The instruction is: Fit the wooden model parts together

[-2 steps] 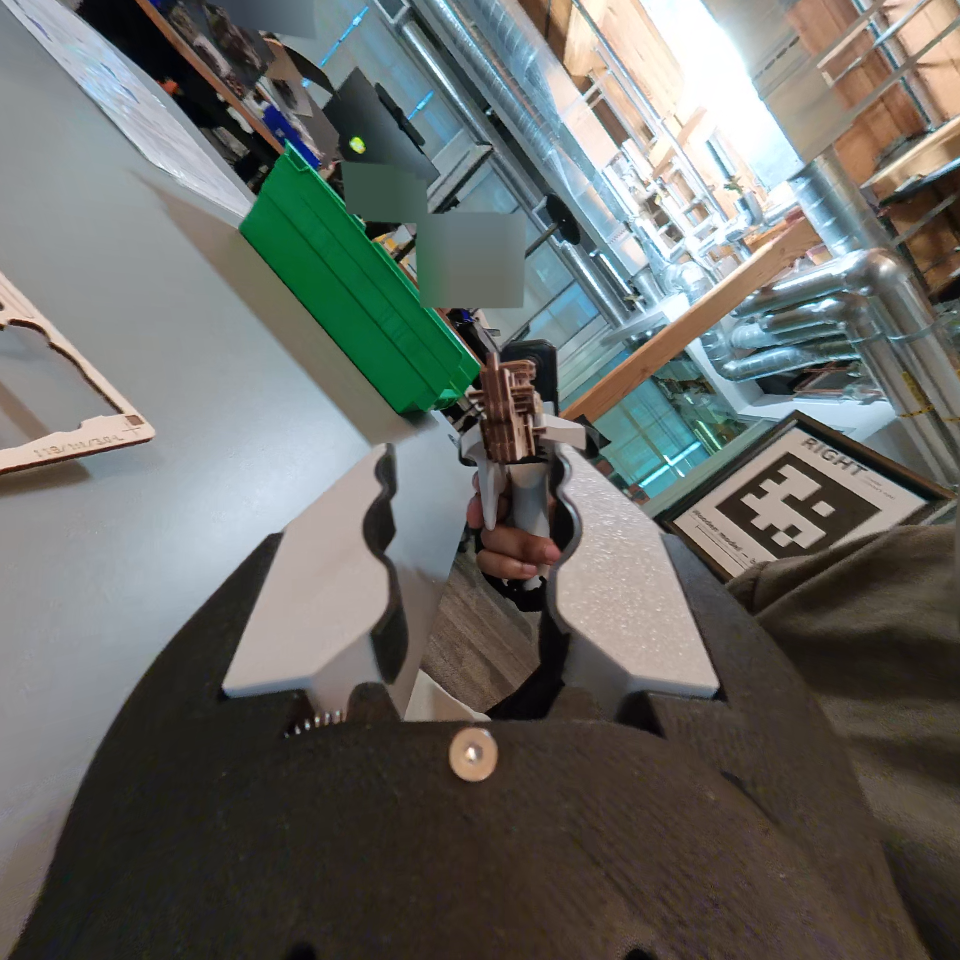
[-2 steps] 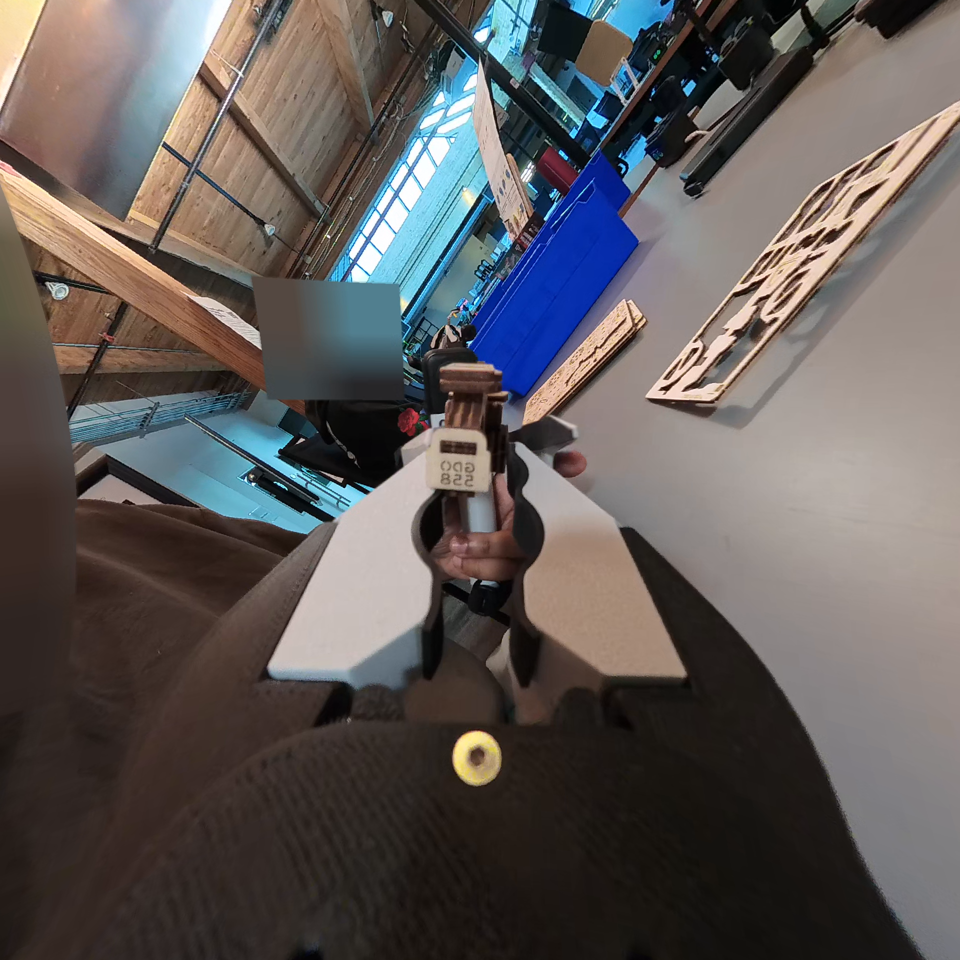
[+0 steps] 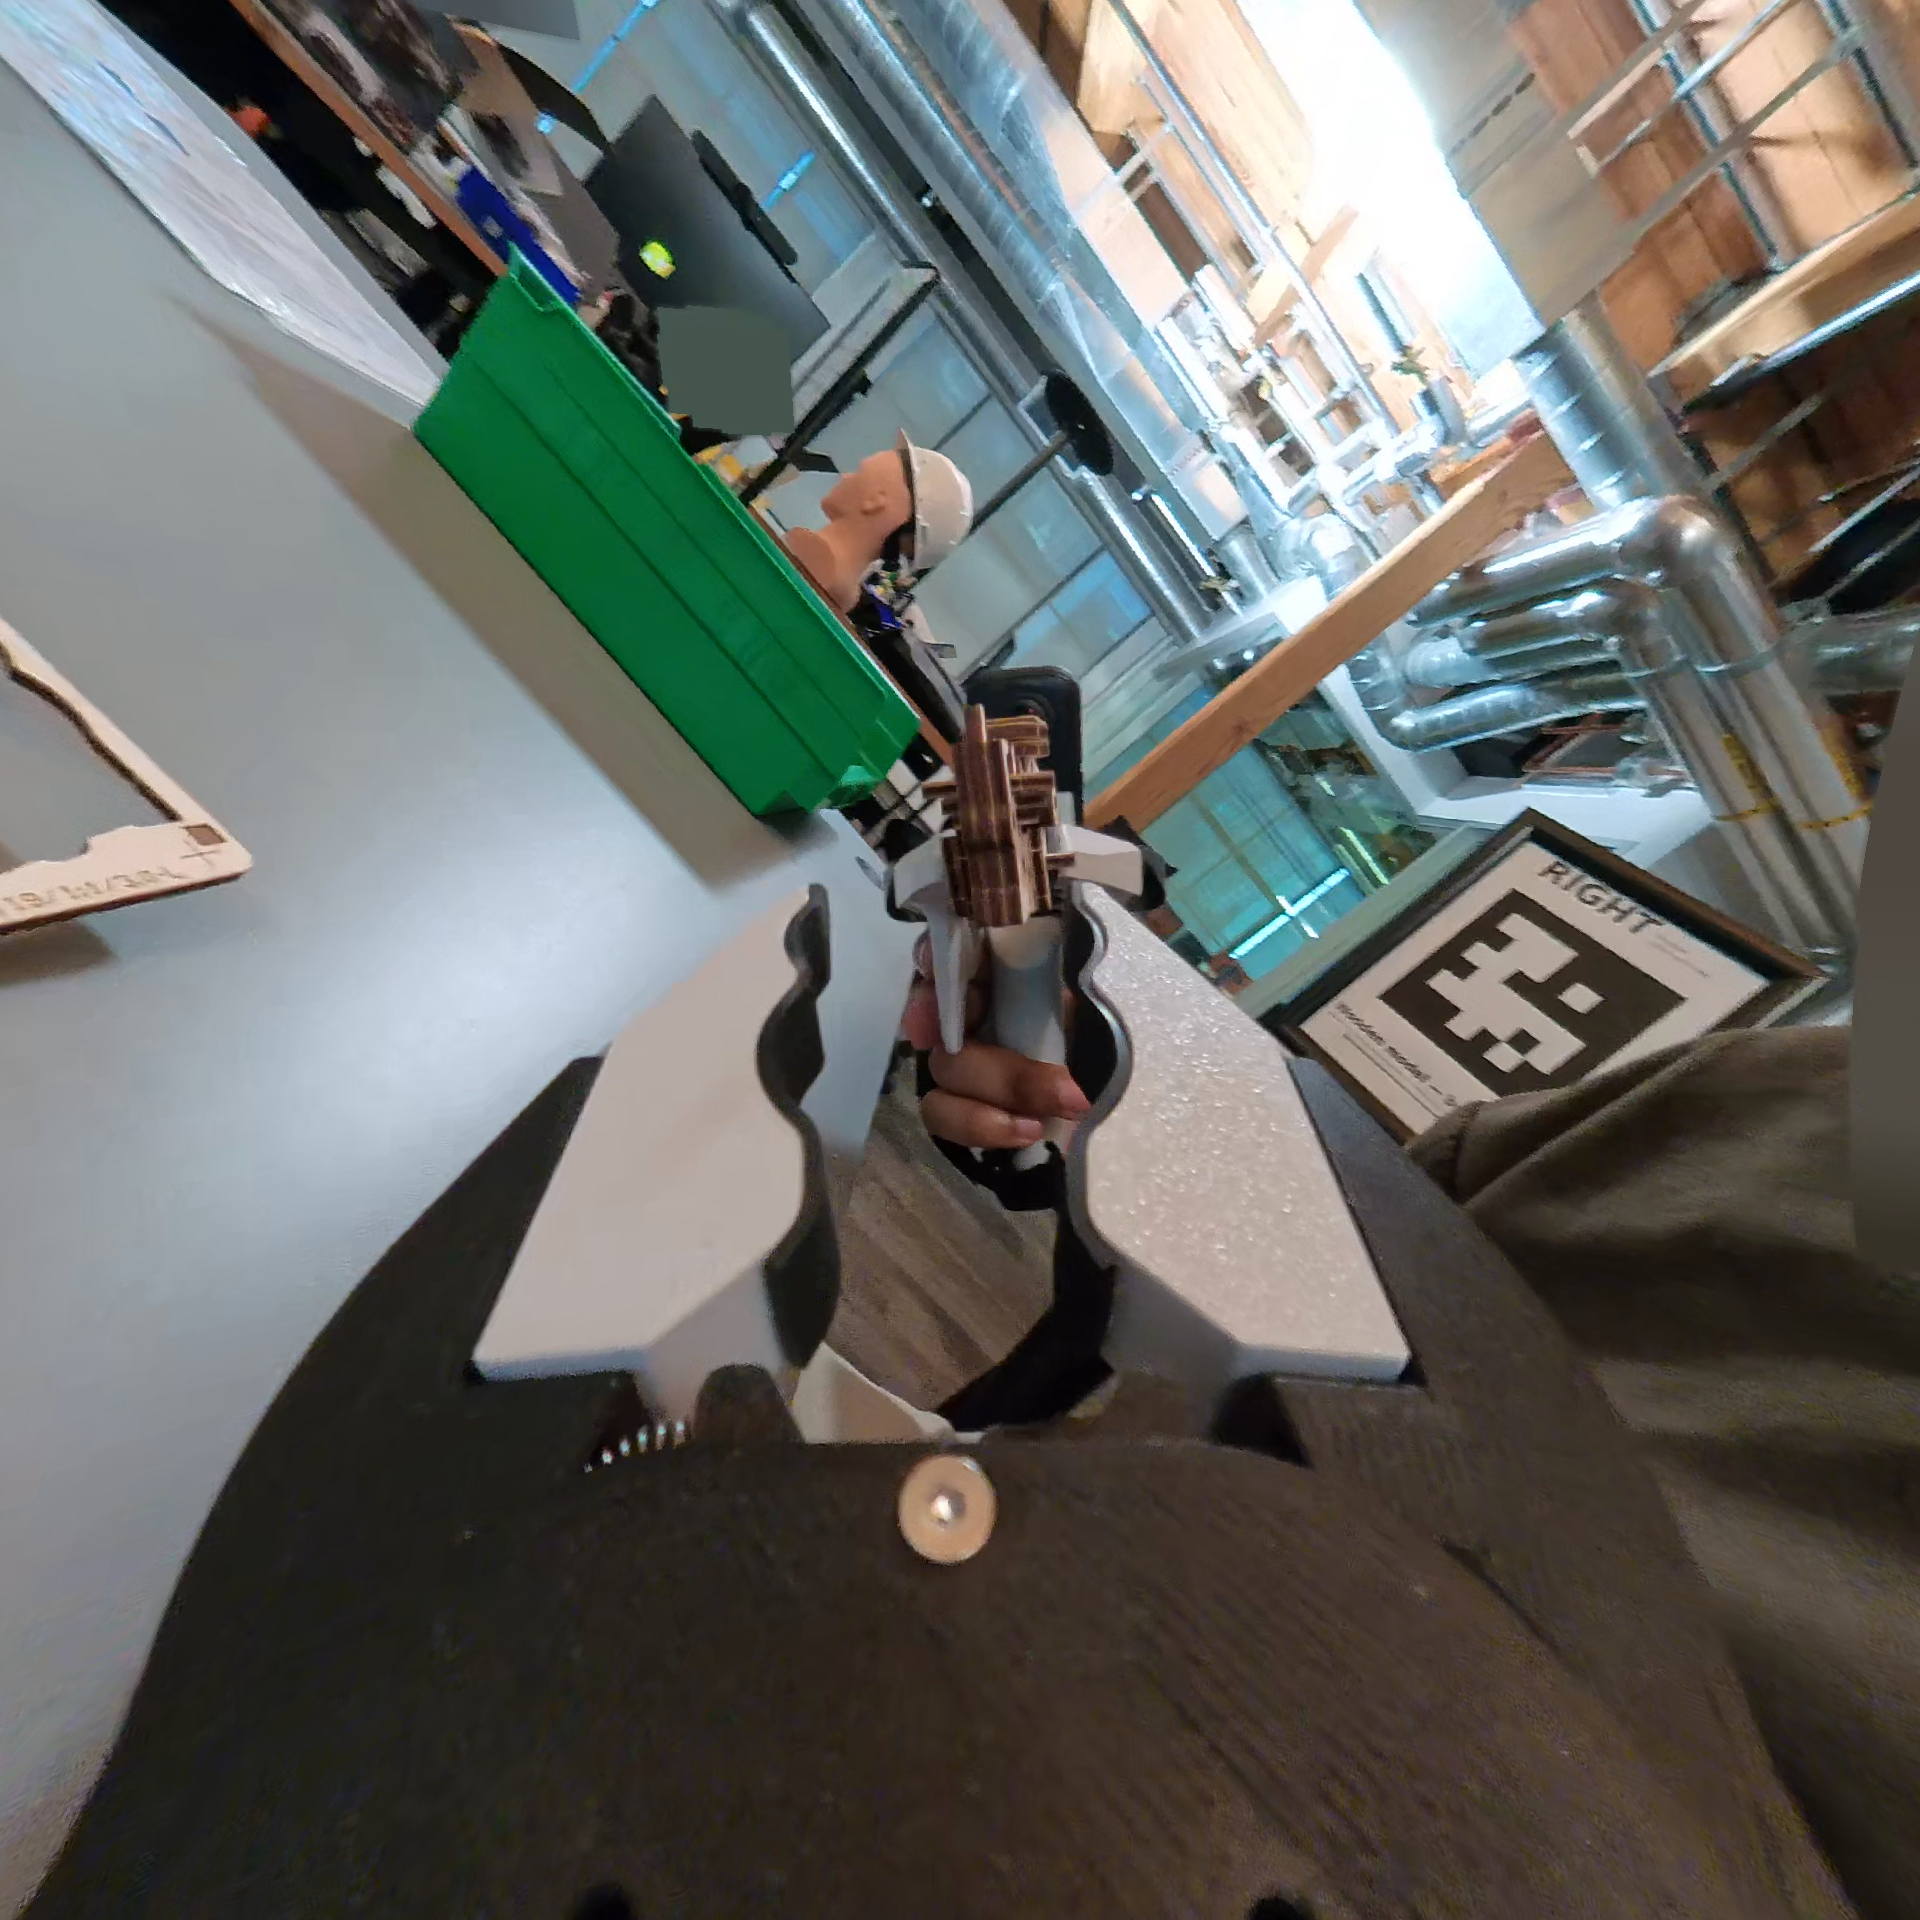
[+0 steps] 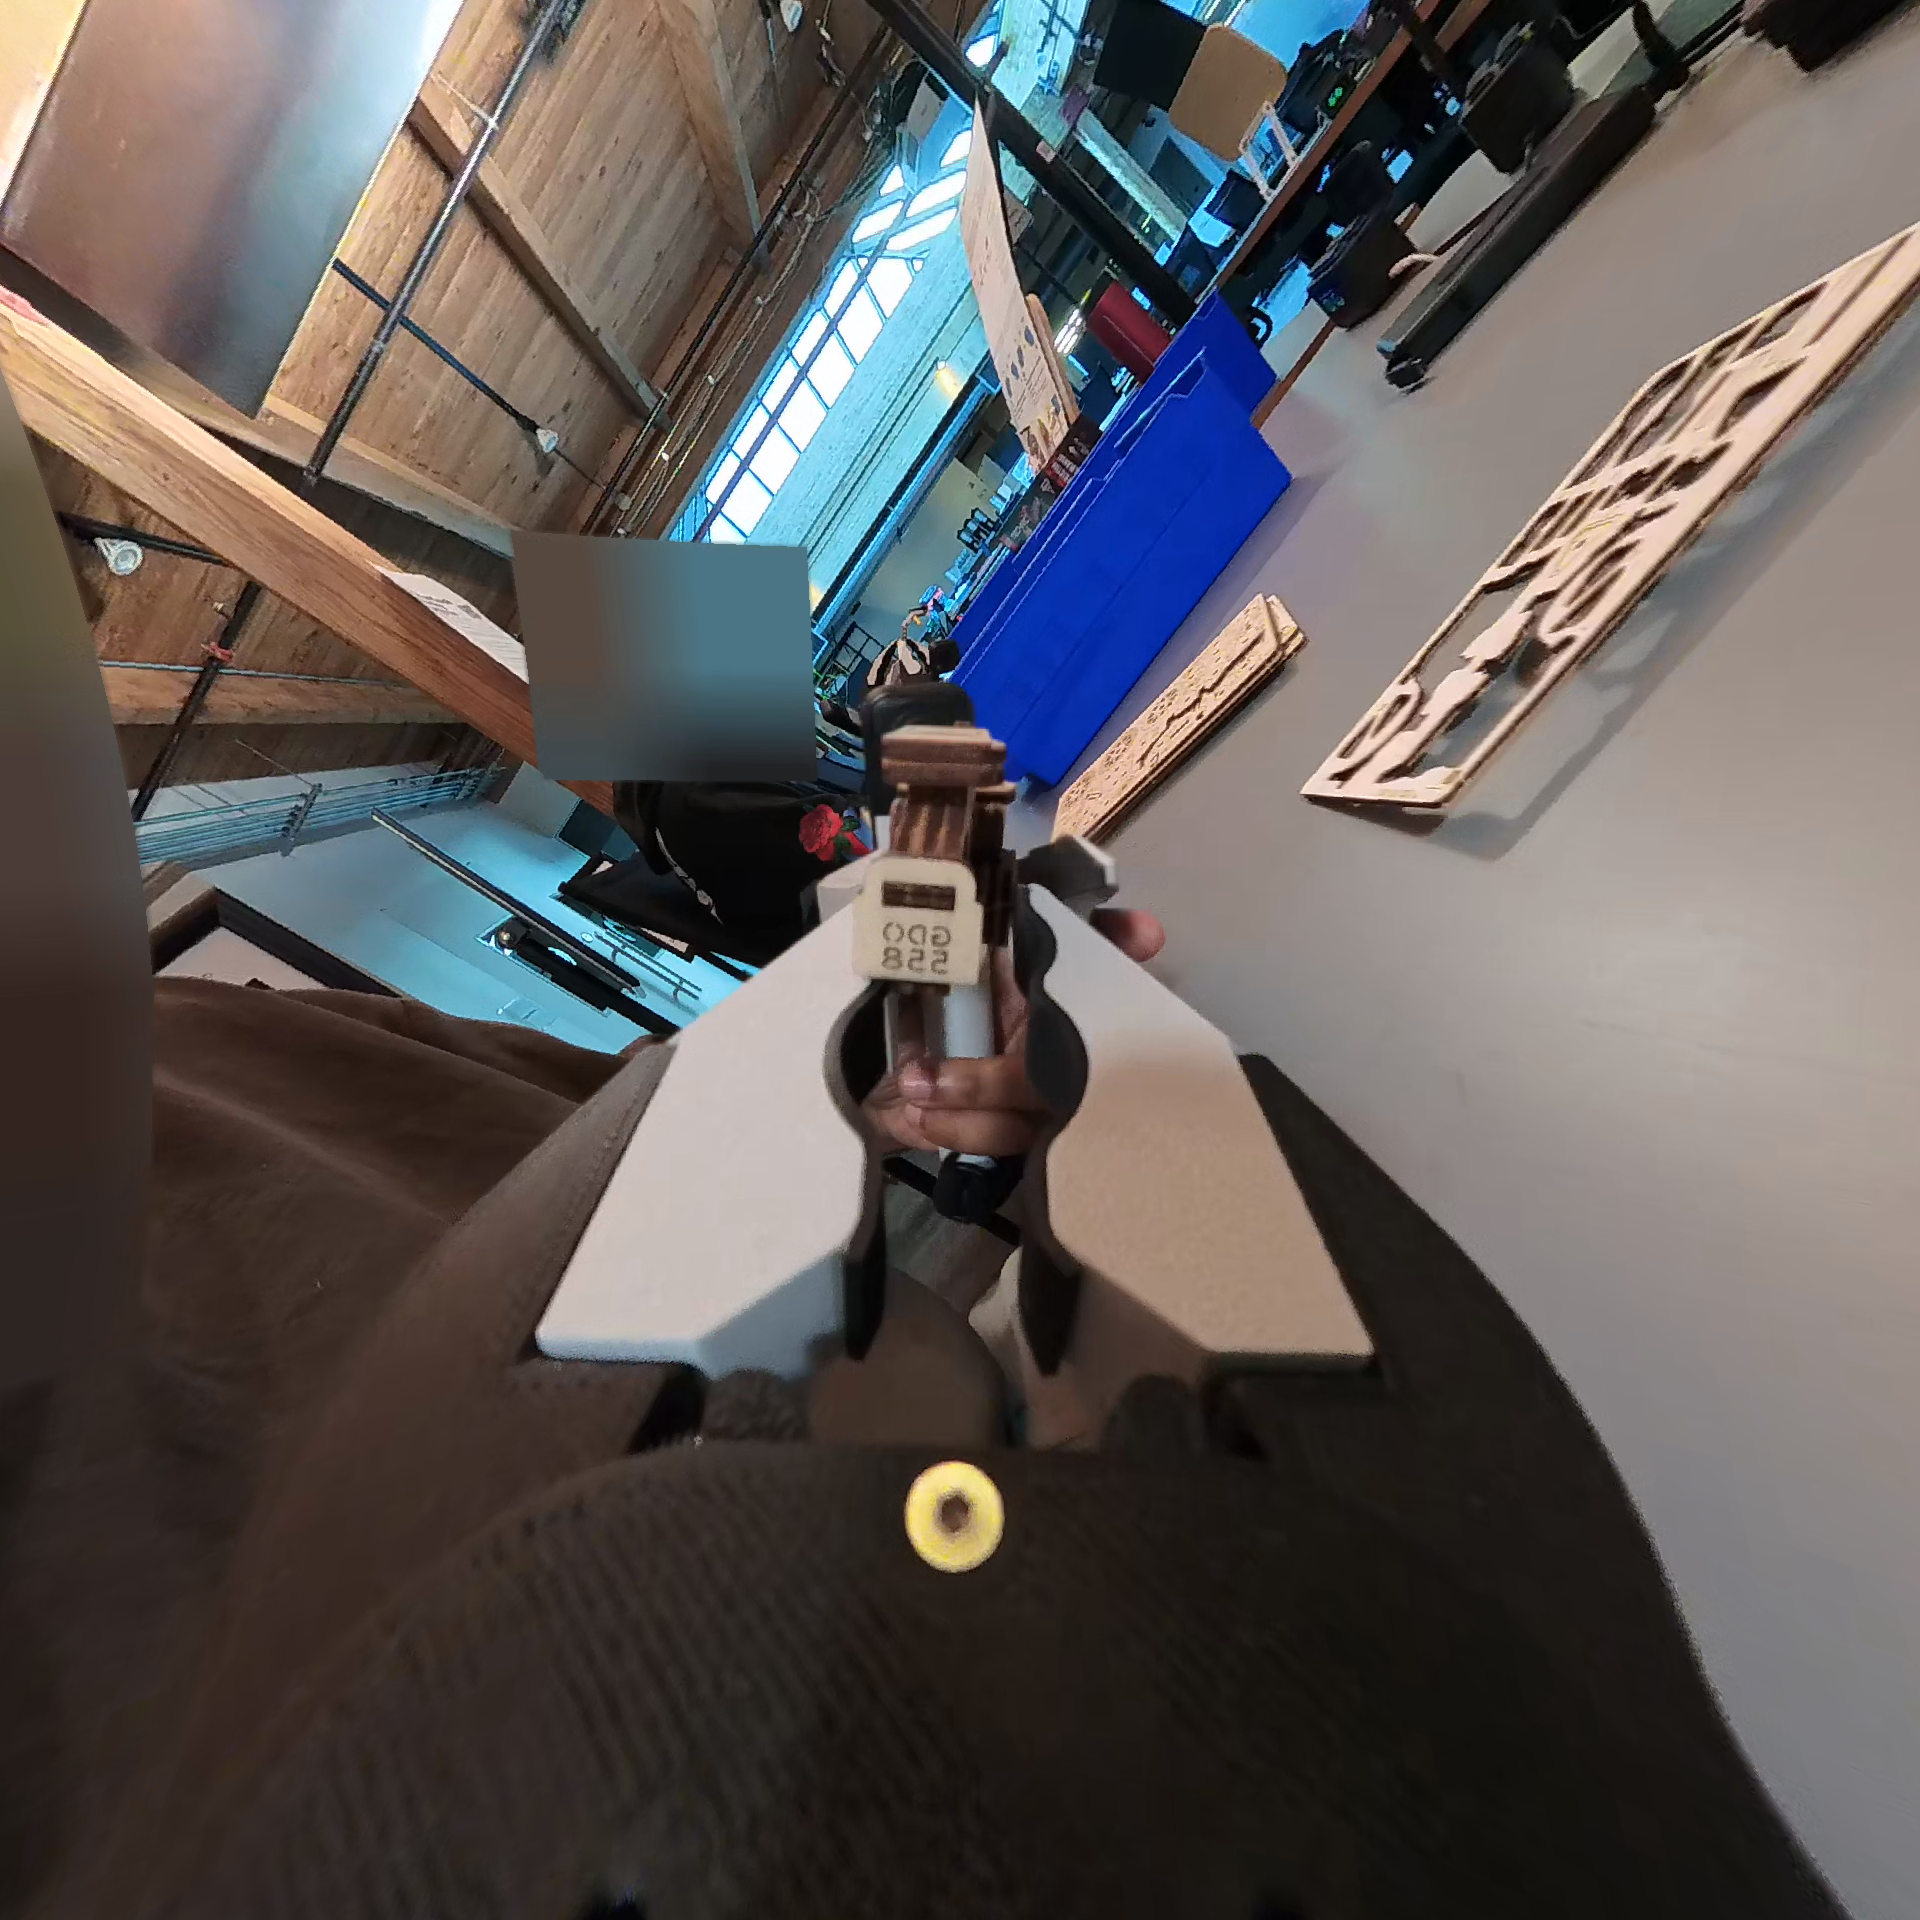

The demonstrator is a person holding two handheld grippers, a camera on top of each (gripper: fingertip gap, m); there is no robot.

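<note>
Leftmost, beside the desk (image 3: 312,727), the left tool (image 3: 945,914) gapes empty. Just ahead, the wooden model (image 3: 997,831) sits clenched in the right tool (image 4: 935,925). It looks light, stiff and thin-tabbed, so pinching its layered core seems safer than the brittle tabs.

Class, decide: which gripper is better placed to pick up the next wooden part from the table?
Left. The left gripper is open and empty. The right gripper is shut on the wooden model, so it can only hold that steady.
</note>
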